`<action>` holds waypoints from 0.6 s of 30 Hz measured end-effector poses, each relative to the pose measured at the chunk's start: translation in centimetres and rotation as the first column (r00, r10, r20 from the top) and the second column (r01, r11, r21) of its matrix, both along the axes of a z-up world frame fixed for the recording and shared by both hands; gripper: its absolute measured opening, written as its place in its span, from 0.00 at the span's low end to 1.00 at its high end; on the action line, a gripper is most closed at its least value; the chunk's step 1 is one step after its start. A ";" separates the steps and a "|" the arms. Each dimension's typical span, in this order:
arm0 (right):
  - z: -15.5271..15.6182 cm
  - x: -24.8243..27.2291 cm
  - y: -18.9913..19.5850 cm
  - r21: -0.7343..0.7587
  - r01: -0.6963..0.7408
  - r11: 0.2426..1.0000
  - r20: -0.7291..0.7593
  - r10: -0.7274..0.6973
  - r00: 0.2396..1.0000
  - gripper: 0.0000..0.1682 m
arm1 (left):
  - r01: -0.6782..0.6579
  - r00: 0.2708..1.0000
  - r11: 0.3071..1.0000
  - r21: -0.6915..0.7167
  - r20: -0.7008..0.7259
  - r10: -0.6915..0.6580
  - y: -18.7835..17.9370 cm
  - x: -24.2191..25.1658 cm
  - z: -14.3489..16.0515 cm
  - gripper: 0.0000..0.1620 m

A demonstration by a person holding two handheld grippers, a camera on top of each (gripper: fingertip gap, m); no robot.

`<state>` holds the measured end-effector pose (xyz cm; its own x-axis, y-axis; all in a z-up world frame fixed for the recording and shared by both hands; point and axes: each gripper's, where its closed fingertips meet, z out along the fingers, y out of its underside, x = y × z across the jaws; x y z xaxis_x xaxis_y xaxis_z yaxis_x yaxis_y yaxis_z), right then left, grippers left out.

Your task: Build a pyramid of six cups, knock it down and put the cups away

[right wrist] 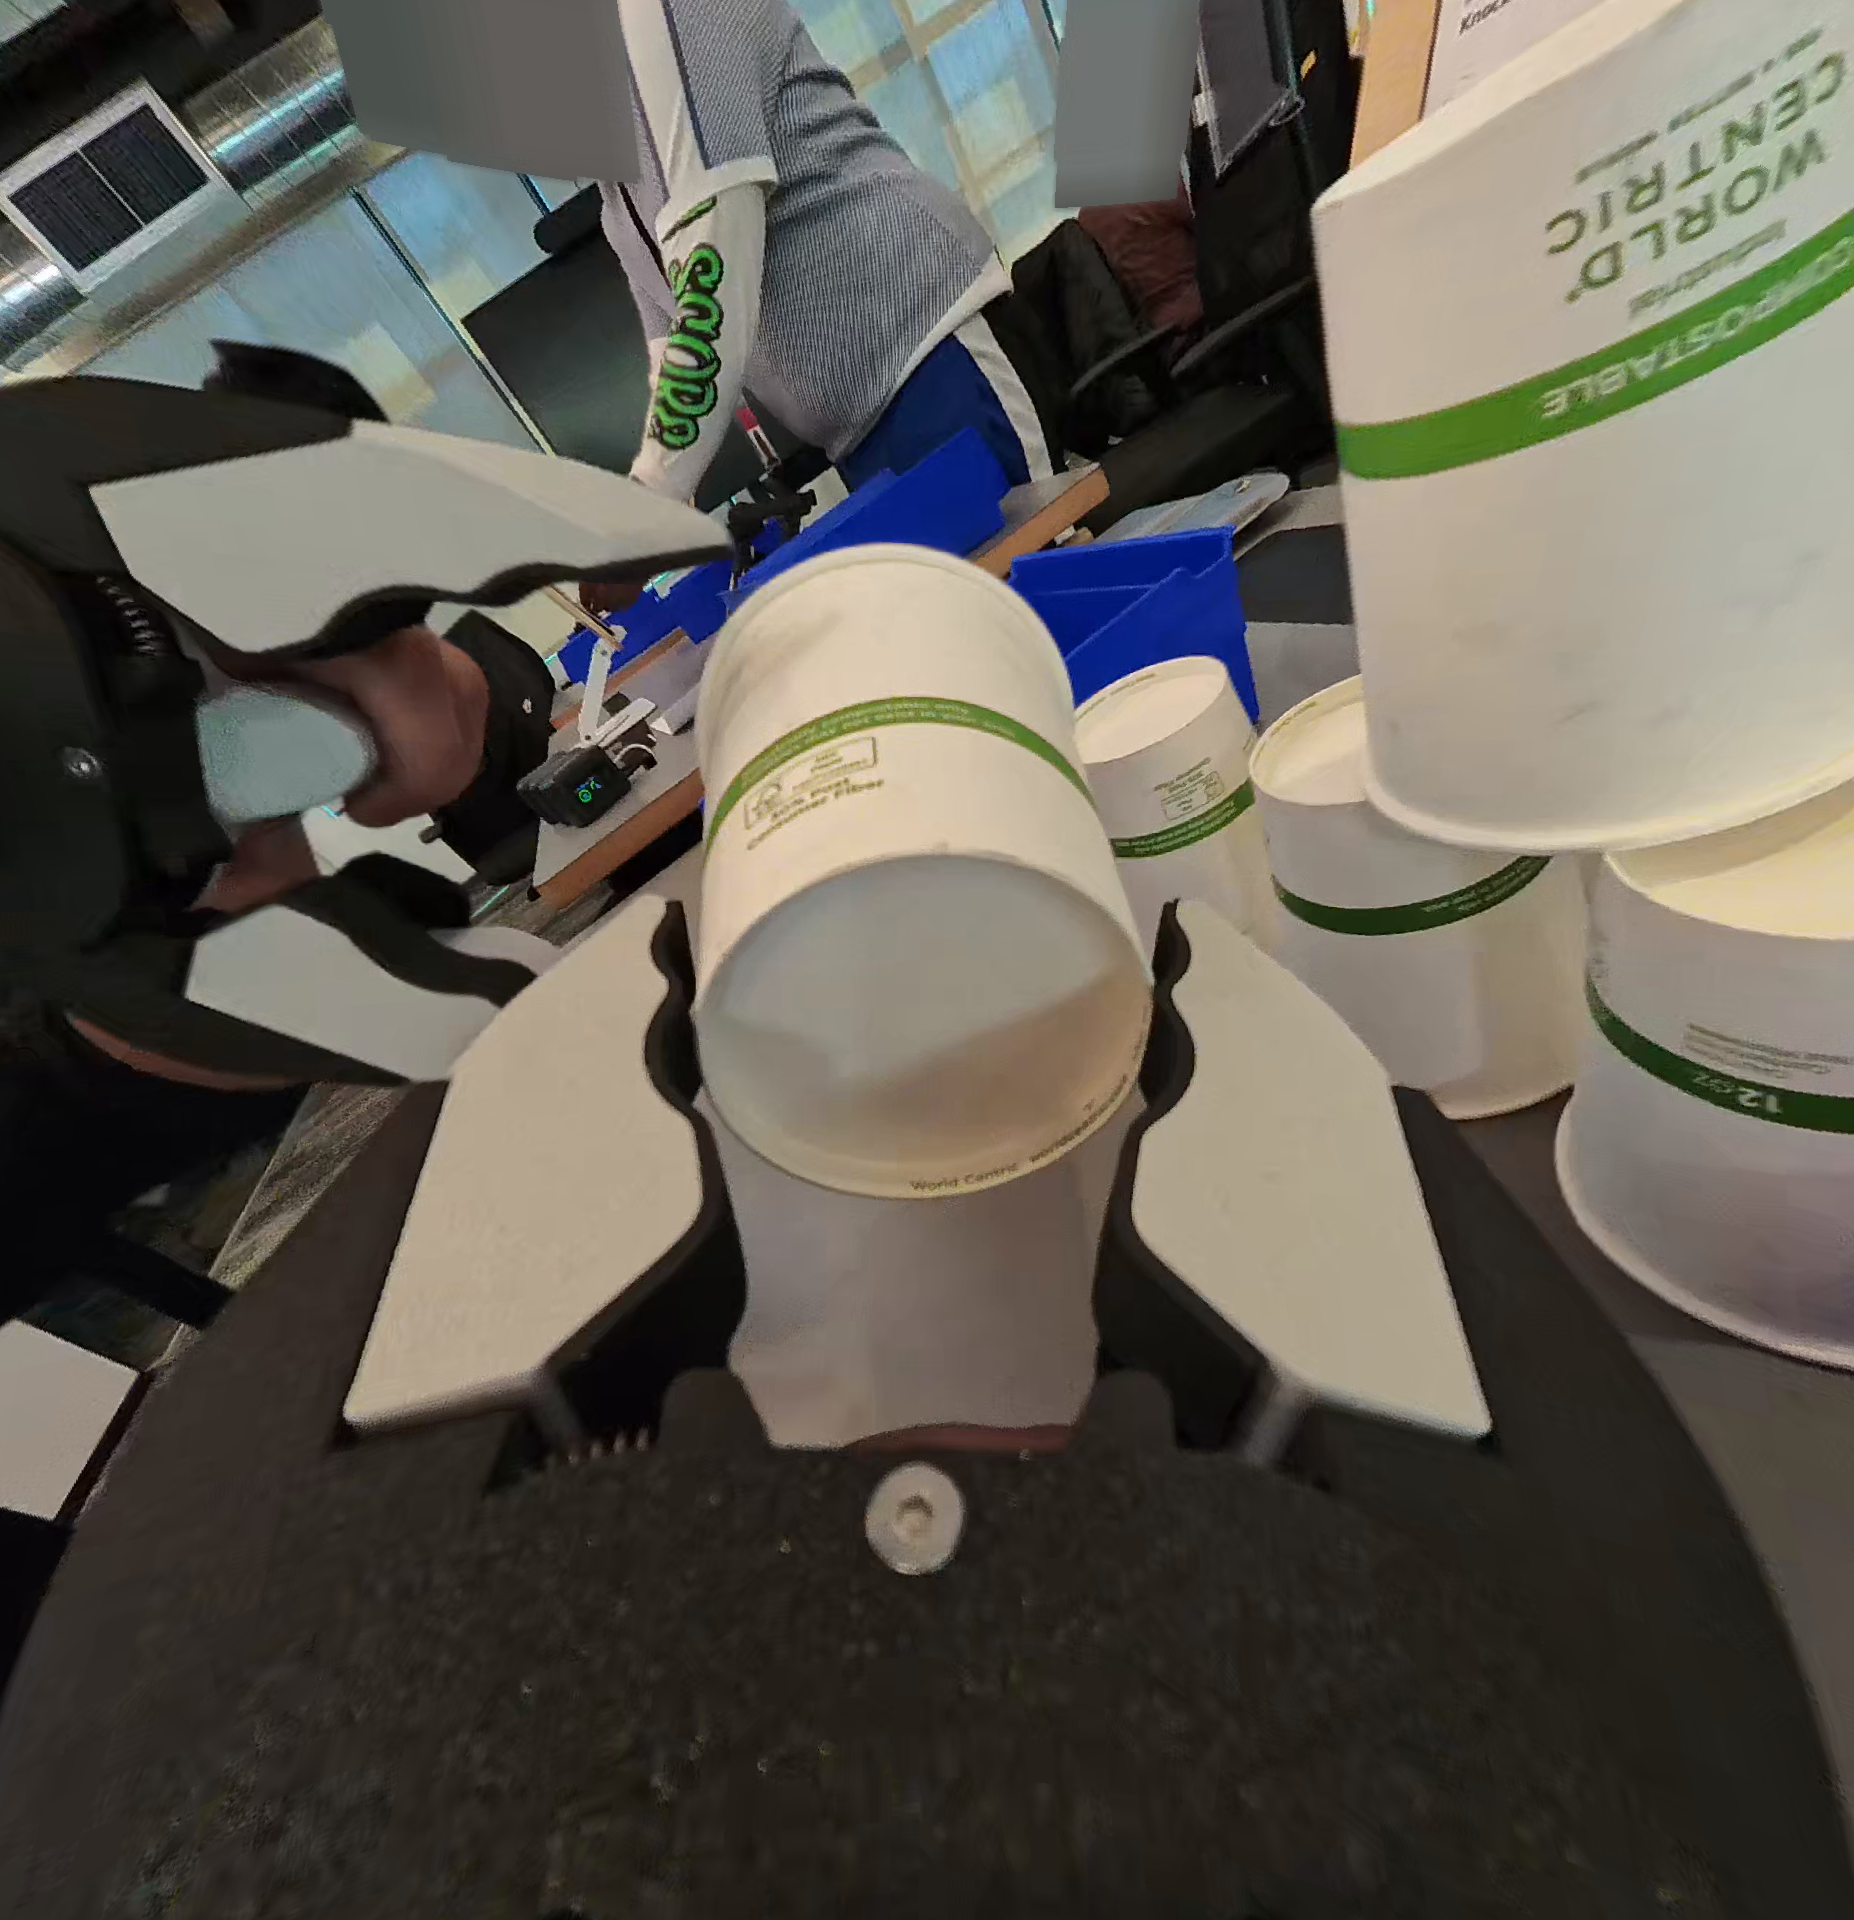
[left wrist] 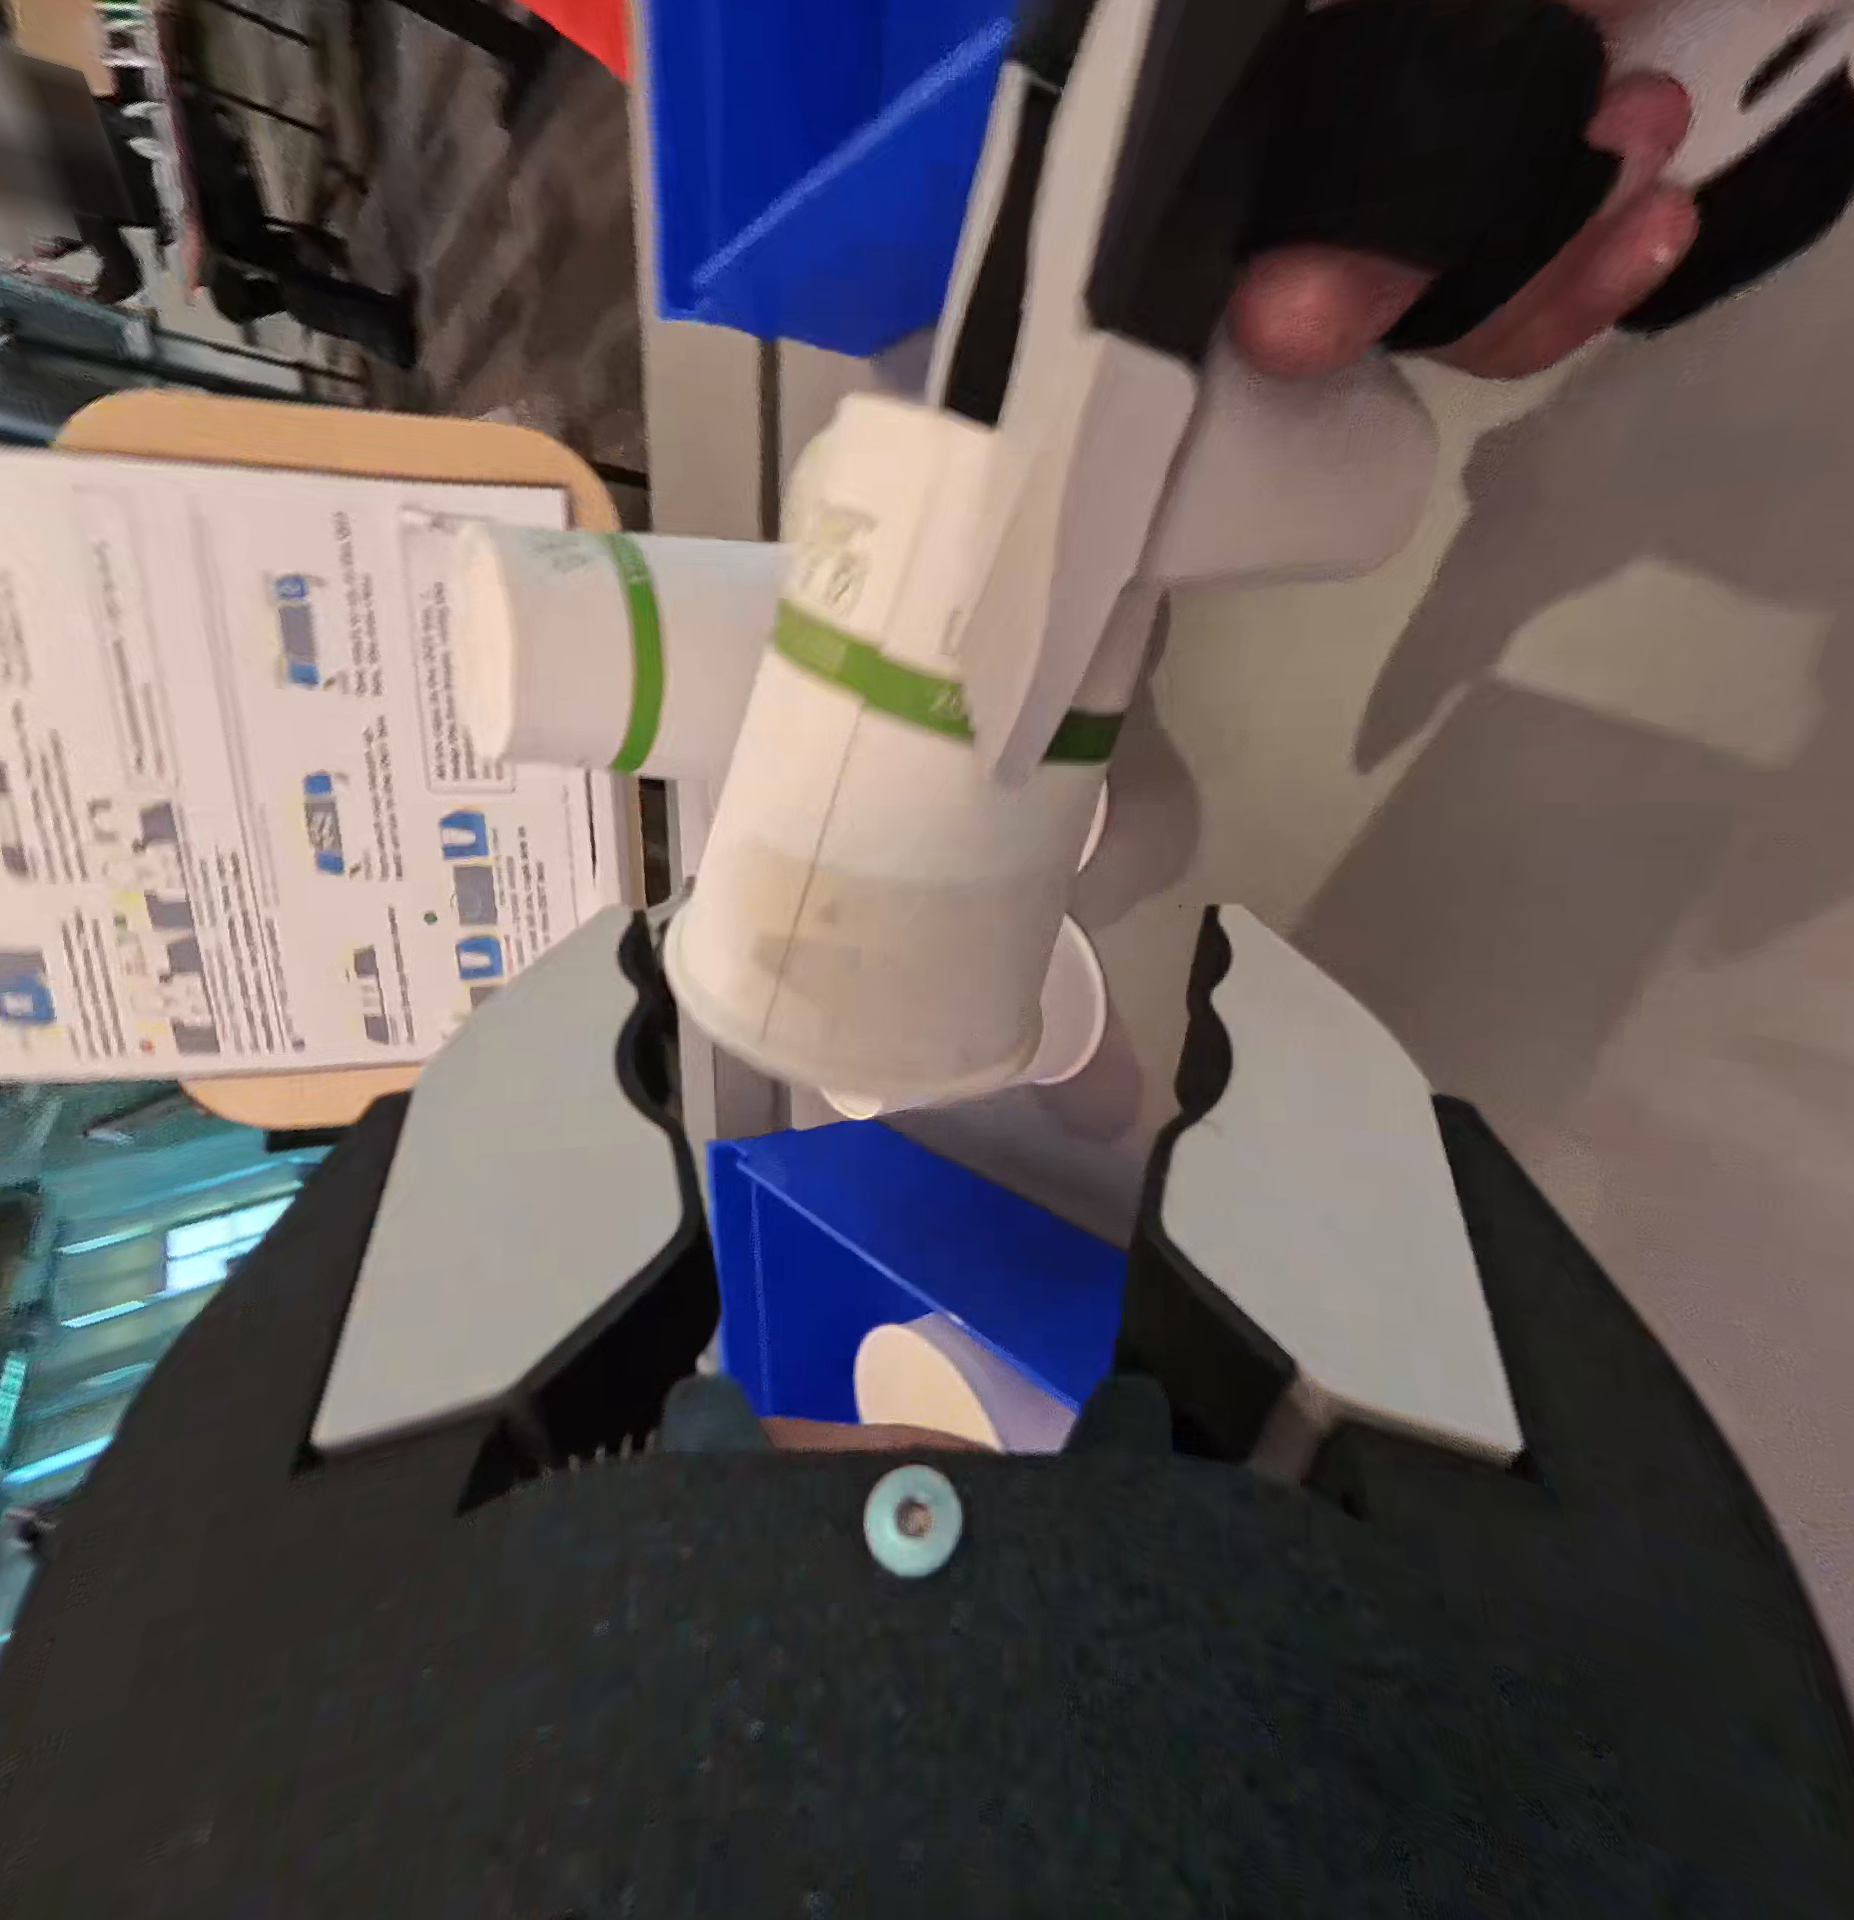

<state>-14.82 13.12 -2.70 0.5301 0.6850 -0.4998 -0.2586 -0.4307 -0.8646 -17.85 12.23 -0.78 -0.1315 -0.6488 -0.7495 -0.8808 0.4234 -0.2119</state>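
White paper cups with green bands were mid-handling as one of them lay on its side between the fingers of the right gripper, base toward the camera, the jaws clamped lightly on its lower wall. To its right, three upside-down cups stood on the grey table, with a fourth upside-down cup tilted on top of them. Thin paper of this kind looked light and easily crushed, so a gentle hold across the stiffer base or rolled rim seemed safest. The left gripper hung spread apart and empty, the right gripper's cup close ahead and another cup beyond it. A blue plastic bin under the left gripper held one more cup. A printed sheet on a wooden clipboard lay to the left.
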 end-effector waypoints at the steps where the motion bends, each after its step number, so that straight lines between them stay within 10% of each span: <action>1: -0.1 -0.2 -0.1 -0.002 -0.005 1.000 0.005 0.005 1.000 0.50 | 0.014 0.998 1.000 0.014 -0.059 -0.013 0.1 0.4 -0.6 0.60; 11: -1.1 -0.6 -0.9 0.040 0.015 0.999 0.124 -0.020 0.992 0.47 | -0.013 0.975 1.000 0.027 -0.220 0.018 2.1 0.7 -4.0 0.52; 15: -1.0 2.9 -2.1 0.111 0.132 0.985 0.143 -0.147 0.979 0.54 | -0.121 0.991 0.991 -0.066 0.055 0.124 4.3 -0.9 -2.3 0.52; 18: -1.6 3.7 -4.2 0.158 0.172 0.972 0.102 -0.189 0.977 0.53 | -0.188 0.819 0.934 -0.305 0.476 0.320 7.7 -0.8 0.9 0.52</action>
